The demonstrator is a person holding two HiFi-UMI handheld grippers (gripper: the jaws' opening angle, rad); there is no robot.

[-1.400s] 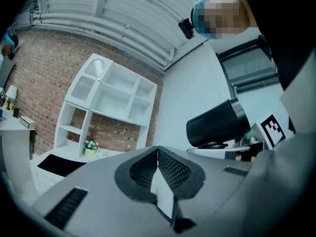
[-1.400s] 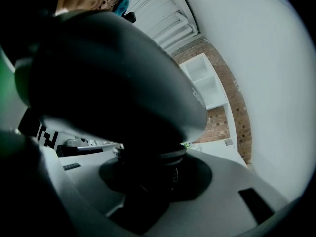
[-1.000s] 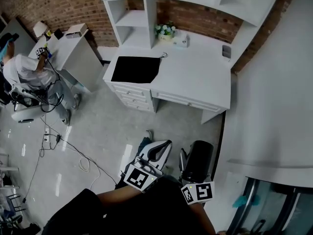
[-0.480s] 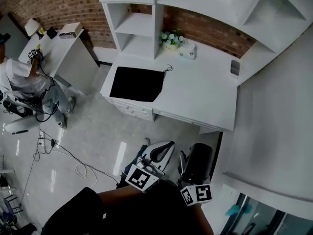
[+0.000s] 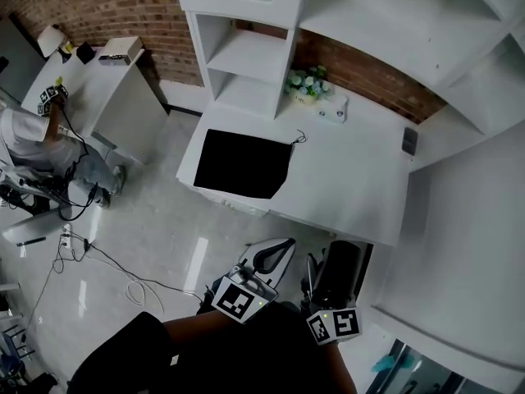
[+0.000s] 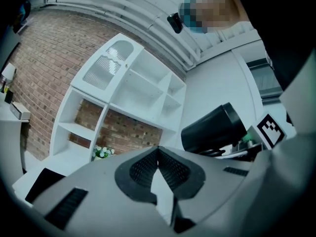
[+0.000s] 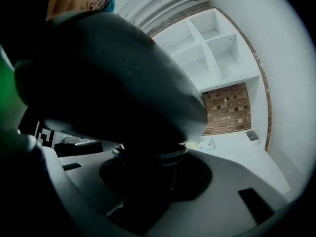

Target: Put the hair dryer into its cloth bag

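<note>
Ahead, the white table carries the black cloth bag, lying flat at its left end. Nearer, well apart from the bag, the black hair dryer sits clamped in the right tool. The left tool, jaws together, holds nothing.

White desk bears black cloth bag, flower pot, small white box

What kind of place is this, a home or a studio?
Likely a mock home study inside a workspace: a white desk and shelf unit stand against a brick wall, while cables trail across the floor beside another person at a table.
</note>
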